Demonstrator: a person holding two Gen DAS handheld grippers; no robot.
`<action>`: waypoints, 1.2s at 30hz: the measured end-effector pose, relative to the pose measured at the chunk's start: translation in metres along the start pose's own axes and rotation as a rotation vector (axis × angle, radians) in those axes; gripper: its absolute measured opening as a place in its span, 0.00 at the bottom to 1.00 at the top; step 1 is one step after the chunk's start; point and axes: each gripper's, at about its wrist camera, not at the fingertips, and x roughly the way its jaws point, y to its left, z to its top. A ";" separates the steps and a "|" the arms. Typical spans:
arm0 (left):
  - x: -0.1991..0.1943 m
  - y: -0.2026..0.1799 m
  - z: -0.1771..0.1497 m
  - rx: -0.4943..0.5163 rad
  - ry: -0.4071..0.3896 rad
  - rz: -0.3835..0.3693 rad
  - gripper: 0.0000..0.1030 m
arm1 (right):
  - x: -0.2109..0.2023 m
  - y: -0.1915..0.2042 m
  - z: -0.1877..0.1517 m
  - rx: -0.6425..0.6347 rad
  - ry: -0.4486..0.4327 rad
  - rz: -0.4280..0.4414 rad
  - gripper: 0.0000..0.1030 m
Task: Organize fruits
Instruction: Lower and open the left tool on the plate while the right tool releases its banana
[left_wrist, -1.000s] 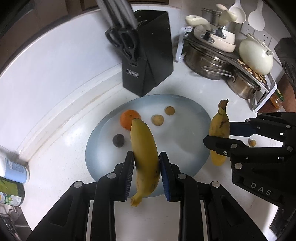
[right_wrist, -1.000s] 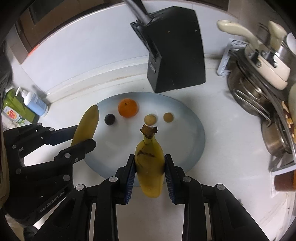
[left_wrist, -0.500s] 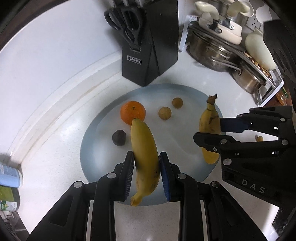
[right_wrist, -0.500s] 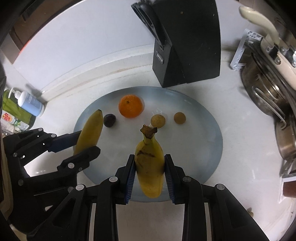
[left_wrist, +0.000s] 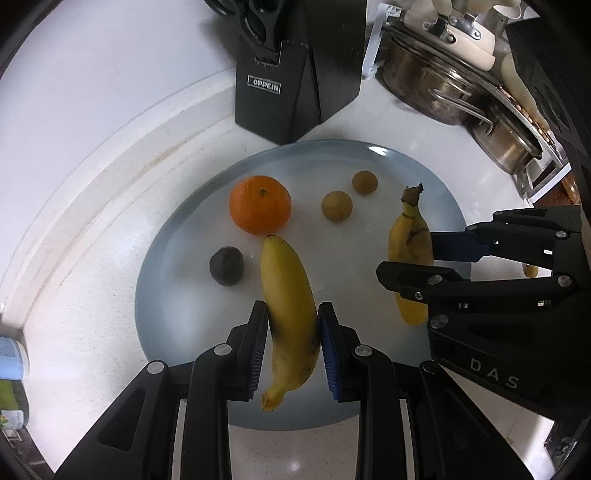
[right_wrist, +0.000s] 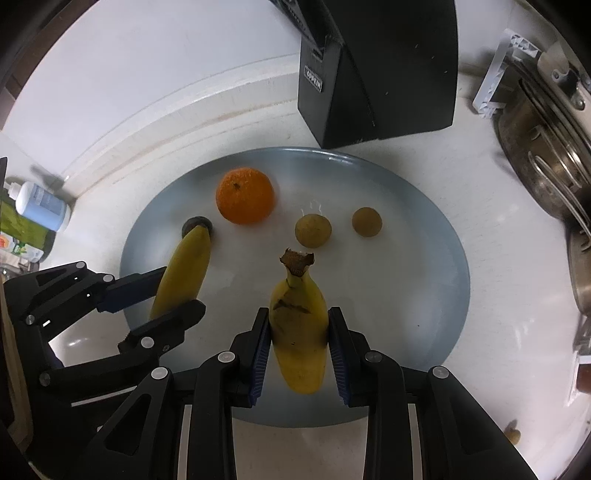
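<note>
Bananas: left gripper (left_wrist: 291, 350) clamped on smooth banana (left_wrist: 290, 310), right gripper (right_wrist: 297, 354) clamped on spotted banana (right_wrist: 298, 332), both above blue plate (right_wrist: 443, 332). On plate: orange (left_wrist: 259, 204), dark fruit (left_wrist: 226, 266), two small brown fruits (left_wrist: 337, 206). Knife block (left_wrist: 299, 66) behind plate.

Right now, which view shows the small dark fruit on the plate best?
The left wrist view: the dark fruit lies fully visible beside the orange. In the right wrist view, a banana tip hides most of it.
</note>
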 end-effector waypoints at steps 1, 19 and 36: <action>0.002 0.001 0.000 0.000 0.003 0.001 0.27 | 0.002 0.001 0.001 0.000 0.006 0.001 0.30; 0.018 0.010 0.005 -0.022 0.039 -0.006 0.28 | 0.024 0.006 0.007 -0.006 0.047 -0.005 0.31; -0.002 0.016 0.003 -0.056 0.014 0.046 0.38 | 0.014 -0.002 0.001 -0.017 0.032 -0.020 0.33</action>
